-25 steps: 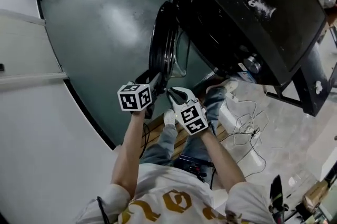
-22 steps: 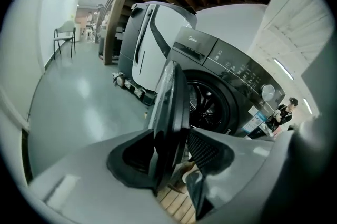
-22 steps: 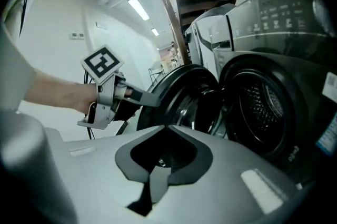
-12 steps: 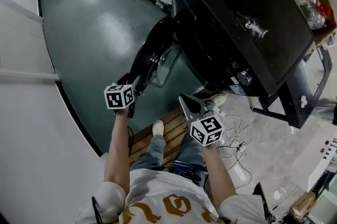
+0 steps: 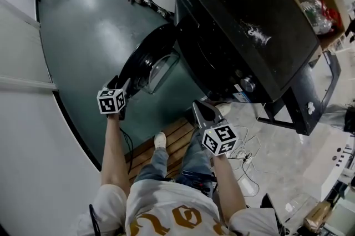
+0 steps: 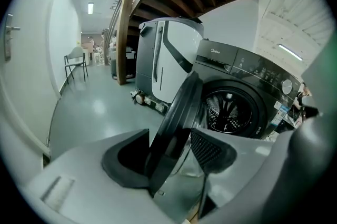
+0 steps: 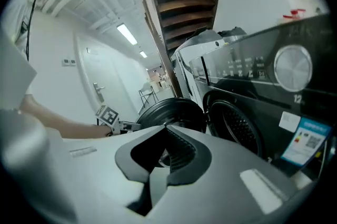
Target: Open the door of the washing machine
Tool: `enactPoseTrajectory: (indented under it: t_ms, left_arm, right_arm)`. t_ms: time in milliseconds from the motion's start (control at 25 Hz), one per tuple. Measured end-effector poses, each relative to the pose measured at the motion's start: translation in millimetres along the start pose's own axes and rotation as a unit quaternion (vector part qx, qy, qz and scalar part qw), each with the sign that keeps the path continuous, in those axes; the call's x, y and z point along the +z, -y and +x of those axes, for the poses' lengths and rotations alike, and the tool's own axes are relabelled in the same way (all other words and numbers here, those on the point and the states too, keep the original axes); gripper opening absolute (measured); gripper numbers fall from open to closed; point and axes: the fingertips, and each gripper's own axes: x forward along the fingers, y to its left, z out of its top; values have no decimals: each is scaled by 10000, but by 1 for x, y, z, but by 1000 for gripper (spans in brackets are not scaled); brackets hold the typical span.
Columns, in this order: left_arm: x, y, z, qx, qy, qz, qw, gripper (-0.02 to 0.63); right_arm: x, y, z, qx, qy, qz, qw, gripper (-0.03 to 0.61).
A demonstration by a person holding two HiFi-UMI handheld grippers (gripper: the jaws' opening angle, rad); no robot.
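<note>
Step in hand: swing-out of the door. The round black glass-fronted door of the black front-loading washing machine stands well off its seat. It is swung out to my left over the dark green floor. The drum mouth shows fully in the left gripper view.

Left claw: clenched on the door's outer rim. The rim sits edge-on between the two jaws, and both pads look to be against it.

Right claw: jaws pressed together, nothing between them. It hangs apart from the door, near the machine's lower front corner, idle.

Judgement: task nearly done; the opening looks unobstructed. The next move calls for little:
- either a short further pull along the hinge arc, with my wrist turning with the rim so the grip doesn't twist off;
- or let go and back the left claw straight out, clear of the rim.
</note>
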Motion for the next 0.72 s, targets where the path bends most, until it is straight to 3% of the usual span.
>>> enactPoseTrajectory:
  t_ms: [240,360,480,560,720]
  left_arm:
    - [-9,-5,-18,-354,-168,577,9976,252]
    - [2,10,-63,-1008,559,175,9932,239]
    - [38,42,-115,-1822,1585,-411,9695,238]
    - [57,68,-149,-2267,2021,-607,9508,229]
    - [97,125,-203,-2858,2481,-416,9247,218]
  right_arm:
    - [15,-7,-18,-249,24,74,9997,23]
    - [25,-16,-29,-500,145,-2,9986,23]
    - [46,-22,-41,-755,370,-127,9964,22]
    - [56,-34,-49,-780,412,-290,9957,21]
    - [82,-65,-69,-777,679,-625,9927,21]
